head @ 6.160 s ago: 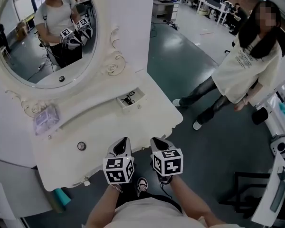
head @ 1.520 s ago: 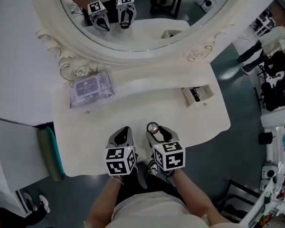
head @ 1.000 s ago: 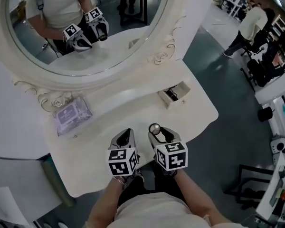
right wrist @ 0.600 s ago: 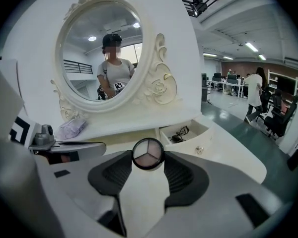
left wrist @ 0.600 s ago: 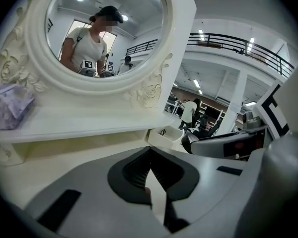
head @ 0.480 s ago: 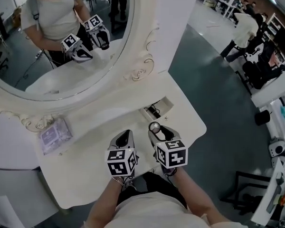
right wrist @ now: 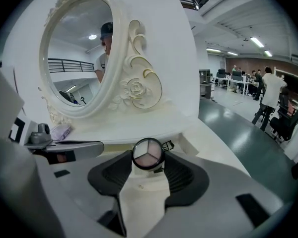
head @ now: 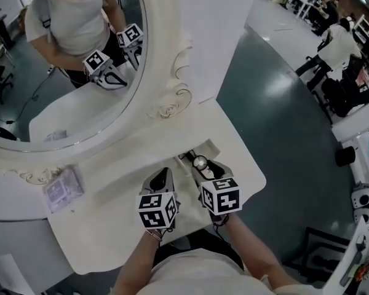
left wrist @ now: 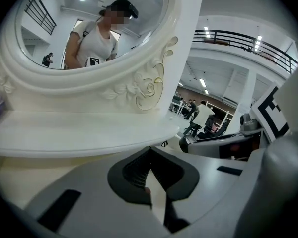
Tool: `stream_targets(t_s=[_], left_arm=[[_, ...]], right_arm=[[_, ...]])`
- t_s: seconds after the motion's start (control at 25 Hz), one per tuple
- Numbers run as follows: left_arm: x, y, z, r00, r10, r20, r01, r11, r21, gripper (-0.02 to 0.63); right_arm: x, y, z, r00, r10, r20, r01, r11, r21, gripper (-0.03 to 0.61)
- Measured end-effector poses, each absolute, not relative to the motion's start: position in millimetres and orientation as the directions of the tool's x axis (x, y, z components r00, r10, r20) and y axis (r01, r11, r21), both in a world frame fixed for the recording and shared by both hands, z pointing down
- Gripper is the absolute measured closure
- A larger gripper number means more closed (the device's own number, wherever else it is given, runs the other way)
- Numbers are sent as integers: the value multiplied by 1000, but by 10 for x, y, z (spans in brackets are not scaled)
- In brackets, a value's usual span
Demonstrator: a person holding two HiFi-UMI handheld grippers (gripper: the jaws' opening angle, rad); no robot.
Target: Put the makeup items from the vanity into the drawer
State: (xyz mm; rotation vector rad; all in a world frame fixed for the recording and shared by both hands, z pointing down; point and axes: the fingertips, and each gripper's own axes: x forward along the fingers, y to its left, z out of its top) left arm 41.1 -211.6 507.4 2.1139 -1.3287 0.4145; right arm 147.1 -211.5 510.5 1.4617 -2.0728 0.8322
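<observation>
My right gripper (head: pixel 202 166) is shut on a small round compact (right wrist: pixel 148 153) with a three-part pale pink and white pan; it stands up between the jaws. In the head view the compact (head: pixel 200 162) hangs right at the front of the small open drawer (head: pixel 210 147) set in the vanity's raised shelf, with a black item lying inside. My left gripper (head: pixel 162 177) hovers over the vanity top (head: pixel 123 226) just left of the right one; its jaws (left wrist: pixel 151 182) are together with nothing between them. A purple packet (head: pixel 63 188) lies far left on the shelf.
The ornate oval mirror (head: pixel 61 54) rises behind the shelf and reflects me and both grippers. The vanity's front edge is right under my hands, with dark floor to the right. People (head: pixel 344 42) stand and sit at desks far right.
Six seconds ago the compact lay on the vanity top and both grippers were empty. Since then the right gripper has taken it and carried it toward the open drawer.
</observation>
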Motion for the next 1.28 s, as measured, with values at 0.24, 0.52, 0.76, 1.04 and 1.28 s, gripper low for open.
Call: stream_targets(t_s=[0.24, 0.52, 0.76, 1.04, 1.28], left_arm=[[499, -2256, 5168, 436, -699, 567, -897, -292, 331, 609], [483, -2338, 5261, 419, -697, 582, -904, -263, 337, 609], [380, -2369, 5345, 398, -698, 595, -912, -230, 340, 609], [364, -2380, 5359, 399, -695, 598, -911, -229, 343, 609], [350, -2356, 5368, 405, -691, 599, -909, -232, 346, 609]], right_arm=[[1548, -2297, 5230, -334, -622, 708, -939, 281, -197, 364], [1540, -2368, 5380, -335, -578, 744, -932, 317, -174, 364], [1548, -2387, 5463, -319, -560, 765, -934, 320, -156, 364], [1571, -2416, 5471, -293, -575, 764, -944, 301, -136, 362], [1571, -2410, 5465, -286, -583, 760, -948, 289, -135, 362]])
